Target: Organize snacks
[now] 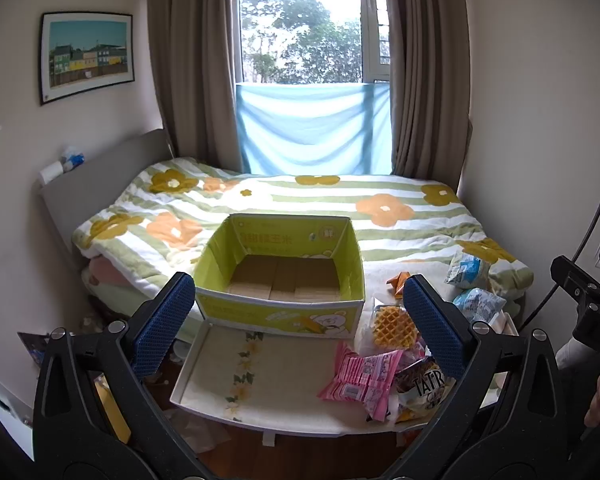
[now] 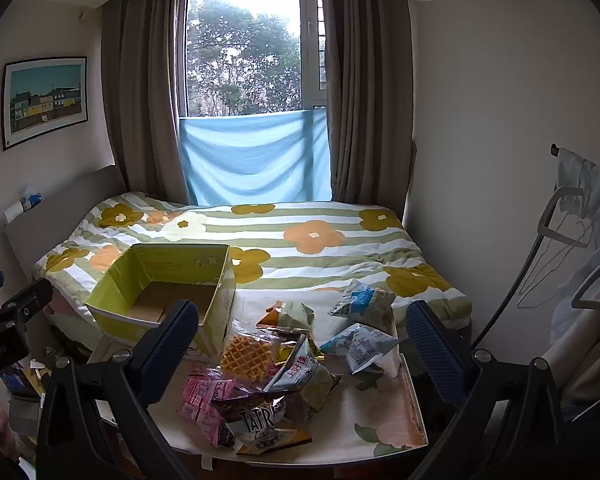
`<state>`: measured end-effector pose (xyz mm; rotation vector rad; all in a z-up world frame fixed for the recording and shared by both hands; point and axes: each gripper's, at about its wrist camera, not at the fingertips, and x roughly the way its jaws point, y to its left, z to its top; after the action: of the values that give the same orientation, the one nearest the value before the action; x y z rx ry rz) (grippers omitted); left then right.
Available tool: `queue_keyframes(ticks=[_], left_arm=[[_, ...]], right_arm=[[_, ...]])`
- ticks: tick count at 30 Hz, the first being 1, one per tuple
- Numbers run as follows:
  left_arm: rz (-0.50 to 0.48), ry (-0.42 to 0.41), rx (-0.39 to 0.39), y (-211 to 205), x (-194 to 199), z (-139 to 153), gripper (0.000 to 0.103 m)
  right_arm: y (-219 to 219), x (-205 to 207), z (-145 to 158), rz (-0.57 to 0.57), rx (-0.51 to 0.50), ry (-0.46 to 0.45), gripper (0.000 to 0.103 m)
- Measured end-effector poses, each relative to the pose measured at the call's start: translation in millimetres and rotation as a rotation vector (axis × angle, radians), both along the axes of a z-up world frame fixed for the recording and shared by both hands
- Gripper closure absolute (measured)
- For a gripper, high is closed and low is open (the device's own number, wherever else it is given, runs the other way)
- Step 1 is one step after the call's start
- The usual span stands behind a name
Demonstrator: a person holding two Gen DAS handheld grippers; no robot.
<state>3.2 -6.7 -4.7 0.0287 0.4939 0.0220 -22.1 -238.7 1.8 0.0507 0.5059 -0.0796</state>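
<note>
An open, empty yellow-green cardboard box (image 1: 280,308) (image 2: 116,280) stands at the back left of a small white table (image 1: 260,376) (image 2: 380,412). A pile of snack packets lies to its right: a waffle pack (image 1: 394,326) (image 2: 246,356), a pink packet (image 1: 362,382) (image 2: 204,392), a dark "TATR" bag (image 1: 422,386) (image 2: 260,420), and blue-white packets (image 1: 478,304) (image 2: 360,344). My left gripper (image 1: 300,324) is open and empty, held before the box. My right gripper (image 2: 304,352) is open and empty, above the pile.
A bed with a flowered, striped quilt (image 1: 300,204) (image 2: 300,240) lies behind the table, under a curtained window. Clothes hangers and fabric (image 2: 580,240) hang at the right. Clutter lies on the floor at the left (image 1: 32,348). The right gripper's body (image 1: 588,304) shows in the left view.
</note>
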Motion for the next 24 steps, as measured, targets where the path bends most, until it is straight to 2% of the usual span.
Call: queue_keyframes(ticks=[24], left_arm=[[0.001, 0.002, 0.003, -2.8, 0.3, -0.6, 0.000]], right_arm=[[0.2, 1.3, -1.1, -0.002, 0.001, 0.004, 0.000]])
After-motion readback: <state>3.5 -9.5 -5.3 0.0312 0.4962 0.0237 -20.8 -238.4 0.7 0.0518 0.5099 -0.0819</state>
